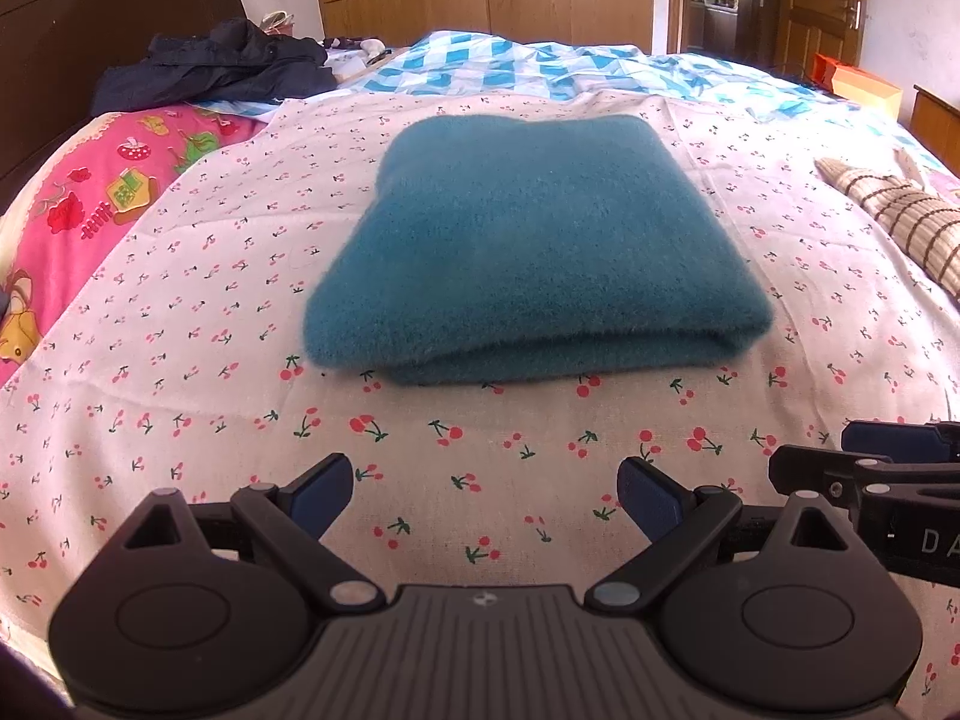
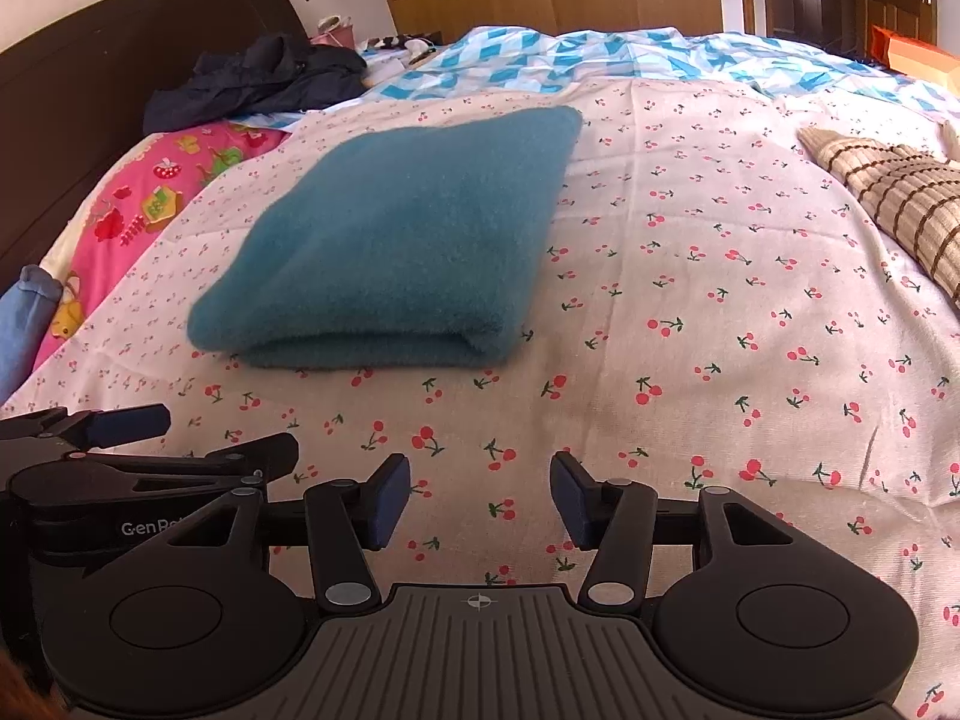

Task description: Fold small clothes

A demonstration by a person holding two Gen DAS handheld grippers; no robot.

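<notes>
A folded teal garment (image 1: 534,246) is lying flat on the cherry-print sheet (image 1: 210,276), ahead of both grippers and well clear of their jaws, with a strip of bare sheet lying between it and the fingertips. The left gripper (image 1: 487,495) is hanging low over the sheet, pointing down toward the garment's near fold, its jaws standing wide apart with nothing between them. The right gripper (image 2: 481,501) is sitting just beside it, likewise tilting downward with jaws parted and empty, the garment lying ahead and to its left.
</notes>
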